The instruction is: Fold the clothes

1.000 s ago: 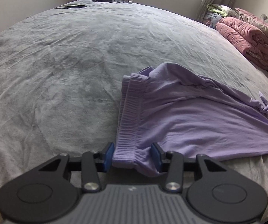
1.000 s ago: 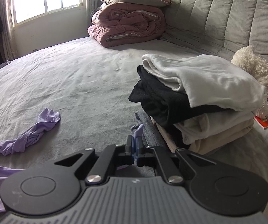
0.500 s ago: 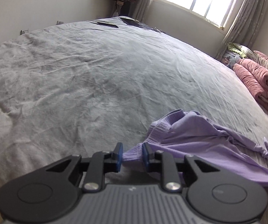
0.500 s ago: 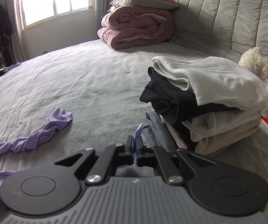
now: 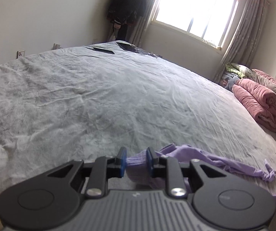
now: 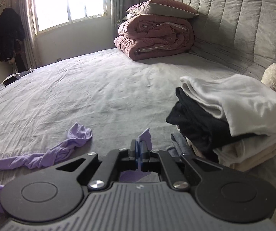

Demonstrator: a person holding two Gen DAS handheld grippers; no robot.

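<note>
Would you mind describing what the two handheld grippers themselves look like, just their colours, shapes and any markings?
The left gripper and right gripper look alike: a grey ribbed body, two round matte black discs with raised circles at the sides, angular black linkage arms with triangular cut-outs, silver screw heads at the pivots, and blue pads lining the fingers. A small pale mark sits at the centre of each ribbed body. No cables, hands or sleeves are visible.

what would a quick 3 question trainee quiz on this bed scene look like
1. True or false: the left gripper is shut on the ribbed waistband of the purple garment.
2. In the right wrist view, which folded item tops the folded clothes stack? A) black B) white C) beige
3. Fill in: on the rolled pink comforter lies a ____.

Key: 1 true. 2 B, the white garment. 3 pillow. Note the right gripper also pinches purple fabric.
</note>
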